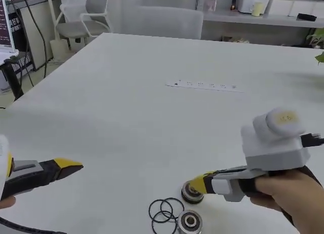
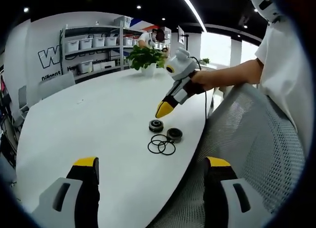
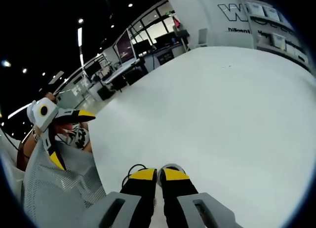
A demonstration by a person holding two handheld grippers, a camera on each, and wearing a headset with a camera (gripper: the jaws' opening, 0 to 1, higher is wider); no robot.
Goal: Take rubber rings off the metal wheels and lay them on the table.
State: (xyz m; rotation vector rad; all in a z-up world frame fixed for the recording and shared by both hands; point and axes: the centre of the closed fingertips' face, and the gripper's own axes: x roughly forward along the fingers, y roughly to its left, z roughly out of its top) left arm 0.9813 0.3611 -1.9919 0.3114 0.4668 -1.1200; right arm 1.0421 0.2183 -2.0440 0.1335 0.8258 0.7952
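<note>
In the head view we see the right tongs [image 1: 196, 183] in the lower right of the frame, held by a hand [image 1: 288, 193]. Their yellow tips are pressed close together, with only a thin gap between them in the right gripper view. They touch the top of a metal wheel [image 1: 192, 193] that stands on the white bench [image 1: 152, 107]. Whether the tips pinch a ring on this wheel, we cannot tell. A second wheel [image 1: 190, 222] lies just below the first one, at the bottom edge of the frame. The loose rubber rings [image 1: 164, 209], black and thin, lie flat on the bench just left of the two wheels. They overlap each other, and they seem to be three. The left tongs [image 2: 152, 164] are at the lower left of the head view, well apart from the wheels. In the left gripper view their jaws stand wide apart and empty, and the wheels and rings are in the middle of that frame, near the bench edge. A white power strip [image 1: 205, 85] lies in the upper middle of the head view.
</note>
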